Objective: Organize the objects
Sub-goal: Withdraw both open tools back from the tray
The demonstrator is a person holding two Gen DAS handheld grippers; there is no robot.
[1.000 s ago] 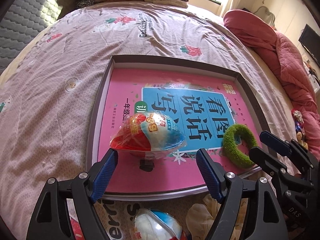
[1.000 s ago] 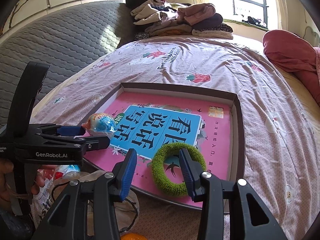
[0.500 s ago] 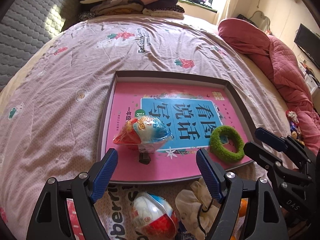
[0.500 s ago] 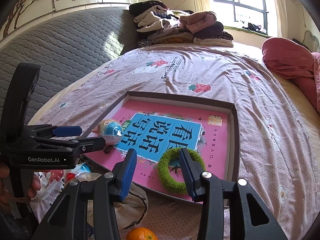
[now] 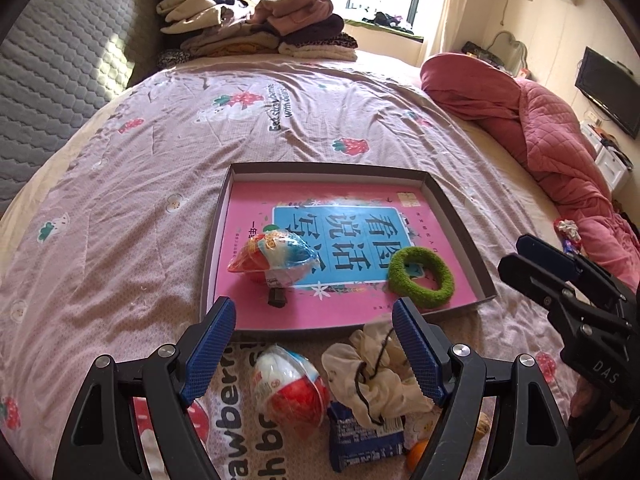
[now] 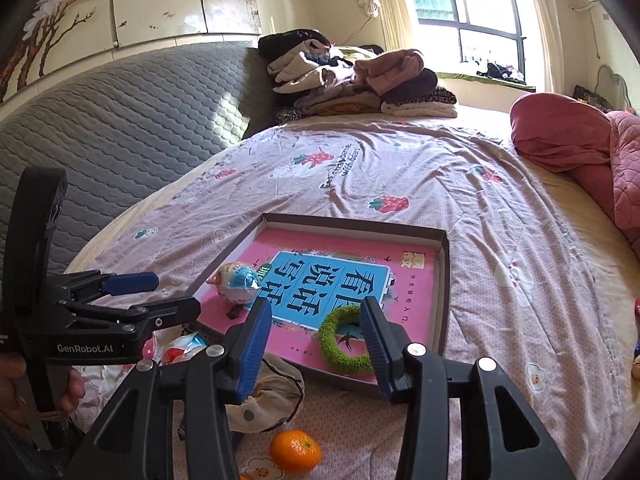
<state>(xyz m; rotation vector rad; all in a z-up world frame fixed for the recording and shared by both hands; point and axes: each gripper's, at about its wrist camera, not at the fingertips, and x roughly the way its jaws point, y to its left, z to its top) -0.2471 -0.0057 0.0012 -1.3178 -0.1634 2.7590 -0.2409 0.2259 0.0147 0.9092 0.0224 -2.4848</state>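
A shallow grey tray [image 5: 215, 236] [image 6: 442, 284] lined with a pink book lies on the bed. In it sit a wrapped toy egg [image 5: 274, 255] [image 6: 236, 282] and a green hair ring [image 5: 422, 271] [image 6: 346, 342]. In front of the tray lie a second toy egg [image 5: 290, 390] [image 6: 182, 350], a cream drawstring pouch [image 5: 374, 372] [image 6: 268, 396], a blue packet [image 5: 362, 438] and a small orange [image 6: 295, 451]. My left gripper [image 5: 314, 354] is open and empty above the second egg. My right gripper [image 6: 316, 344] is open and empty, just short of the hair ring.
A pink strawberry-print bedspread [image 5: 160, 184] covers the bed. Folded clothes [image 5: 256, 28] are stacked at the far end by the grey headboard [image 6: 120, 128]. A red quilt [image 5: 540, 128] lies along the right. Small toys [image 6: 636, 360] sit at the right edge.
Both grippers have pulled back and up from the tray, still open. The egg and ring stay in the tray; the second egg, pouch, packet and orange have come into view.
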